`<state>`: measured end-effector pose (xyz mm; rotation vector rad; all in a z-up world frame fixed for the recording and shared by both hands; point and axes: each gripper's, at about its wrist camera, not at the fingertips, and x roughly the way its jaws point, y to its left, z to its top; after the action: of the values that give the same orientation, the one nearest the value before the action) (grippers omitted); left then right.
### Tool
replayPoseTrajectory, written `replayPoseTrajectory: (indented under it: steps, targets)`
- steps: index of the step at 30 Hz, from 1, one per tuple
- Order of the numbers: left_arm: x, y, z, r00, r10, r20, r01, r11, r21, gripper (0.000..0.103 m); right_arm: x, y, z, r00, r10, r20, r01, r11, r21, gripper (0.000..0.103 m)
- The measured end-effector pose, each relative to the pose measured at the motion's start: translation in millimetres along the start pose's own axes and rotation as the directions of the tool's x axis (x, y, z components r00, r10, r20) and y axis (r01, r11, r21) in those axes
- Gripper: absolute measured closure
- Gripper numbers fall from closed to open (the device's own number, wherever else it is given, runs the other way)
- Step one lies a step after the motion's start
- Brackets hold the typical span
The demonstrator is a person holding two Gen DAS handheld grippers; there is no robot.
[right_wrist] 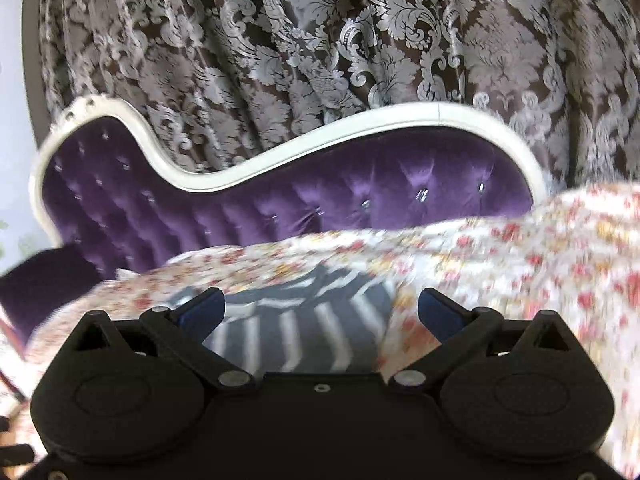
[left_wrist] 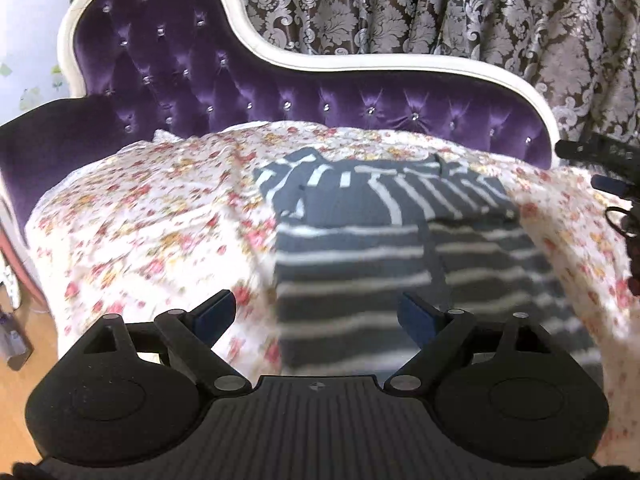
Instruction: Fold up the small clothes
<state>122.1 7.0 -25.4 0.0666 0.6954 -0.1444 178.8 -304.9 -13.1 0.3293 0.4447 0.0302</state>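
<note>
A grey garment with white stripes [left_wrist: 400, 248] lies flat on a floral sheet [left_wrist: 140, 216] spread over a purple sofa. Its far part is folded over, with stripes running away from me. My left gripper [left_wrist: 318, 316] is open and empty, above the garment's near left edge. In the right wrist view the same garment [right_wrist: 304, 328] shows between the fingers of my right gripper [right_wrist: 320, 312], which is open and empty above it. The right gripper's black body shows at the right edge of the left wrist view [left_wrist: 616, 196].
The purple tufted sofa back [left_wrist: 240, 80] with a white frame rises behind the sheet. A patterned brown and silver curtain [right_wrist: 320, 60] hangs behind the sofa. Wooden floor [left_wrist: 16, 380] shows at the lower left.
</note>
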Motion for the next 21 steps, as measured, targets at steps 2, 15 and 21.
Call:
replayPoseTrajectory:
  steps: [2, 15, 21]
  targets:
    - [-9, 3, -11, 1.000, -0.006, -0.012, 0.006, 1.000, -0.022, 0.015, -18, 4, -11, 1.000, 0.018, -0.020, -0.018, 1.000, 0.023, 0.001]
    - [-59, 12, -60, 1.000, -0.018, 0.006, 0.018, 0.994, -0.112, 0.015, -99, 35, -85, 0.980, 0.110, -0.167, -0.104, 0.994, 0.044, 0.001]
    - [-63, 10, -85, 0.997, -0.056, -0.046, 0.050, 0.992, -0.113, 0.015, -130, 38, -104, 0.980, 0.074, -0.187, -0.065, 0.997, 0.052, 0.001]
